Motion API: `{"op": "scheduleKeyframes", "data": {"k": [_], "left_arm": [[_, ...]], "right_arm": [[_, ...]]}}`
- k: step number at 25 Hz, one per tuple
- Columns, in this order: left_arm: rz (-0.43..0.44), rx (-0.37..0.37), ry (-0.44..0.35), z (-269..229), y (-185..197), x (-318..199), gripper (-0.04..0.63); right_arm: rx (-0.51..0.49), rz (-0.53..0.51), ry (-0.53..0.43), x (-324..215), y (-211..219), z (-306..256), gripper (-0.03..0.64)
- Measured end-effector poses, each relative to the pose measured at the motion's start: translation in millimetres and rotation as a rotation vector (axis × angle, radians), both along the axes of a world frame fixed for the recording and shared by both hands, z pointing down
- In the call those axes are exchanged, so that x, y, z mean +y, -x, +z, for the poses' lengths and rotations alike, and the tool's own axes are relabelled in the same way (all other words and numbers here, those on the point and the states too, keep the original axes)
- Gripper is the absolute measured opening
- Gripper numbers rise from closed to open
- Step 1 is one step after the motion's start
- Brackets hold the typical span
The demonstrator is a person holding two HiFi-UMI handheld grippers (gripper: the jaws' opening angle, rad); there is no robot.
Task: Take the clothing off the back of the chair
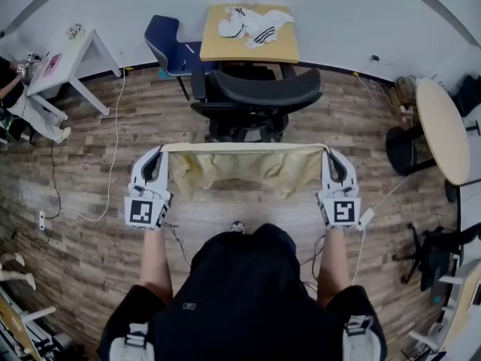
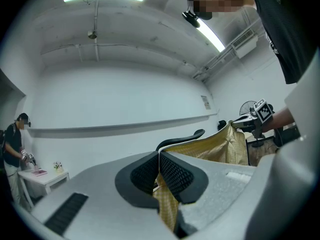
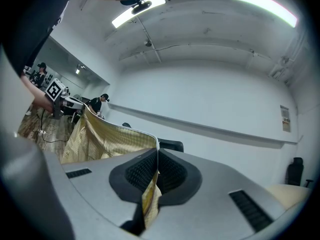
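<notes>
Hanging stretched from the left gripper [image 1: 159,150] to the right gripper [image 1: 326,150], the pale yellow checked fabric garment [image 1: 240,170] sits on the person's side of the black mesh office chair [image 1: 255,89], apparently clear of its back; long axis level, left to right. Both pairs of jaws are clenched on its top corners; neither hand is nearer

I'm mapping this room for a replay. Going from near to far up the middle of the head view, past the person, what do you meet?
yellow cloth → black office chair → wooden table → white clothing lying on it
</notes>
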State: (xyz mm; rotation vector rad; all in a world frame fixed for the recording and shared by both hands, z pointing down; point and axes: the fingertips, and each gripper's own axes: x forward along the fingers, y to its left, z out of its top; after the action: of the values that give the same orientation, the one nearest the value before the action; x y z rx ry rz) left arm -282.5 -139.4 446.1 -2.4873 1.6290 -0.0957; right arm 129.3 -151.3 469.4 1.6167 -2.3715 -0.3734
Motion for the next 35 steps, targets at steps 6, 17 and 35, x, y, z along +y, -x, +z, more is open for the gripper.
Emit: {"op": "scheduleKeyframes", "data": {"k": [6,17,35], "left_arm": [[-0.012,-0.005,0.013,8.9,-17.1,17.7,0.006],[-0.052,0.007,0.021,2.7,-42.6,46.1,0.006],[-0.124,-0.024,0.05,-1.6,-95.7,101.6,0.006]], "right_arm": [[-0.014,0.012,0.039,20.6,-17.5,18.6,0.0],[0.011,-0.032,0.079,39.0,-41.6,24.4,0.0],[-0.004,-0.107,0.105,65.9,-86.7,29.3,0.0]]}}
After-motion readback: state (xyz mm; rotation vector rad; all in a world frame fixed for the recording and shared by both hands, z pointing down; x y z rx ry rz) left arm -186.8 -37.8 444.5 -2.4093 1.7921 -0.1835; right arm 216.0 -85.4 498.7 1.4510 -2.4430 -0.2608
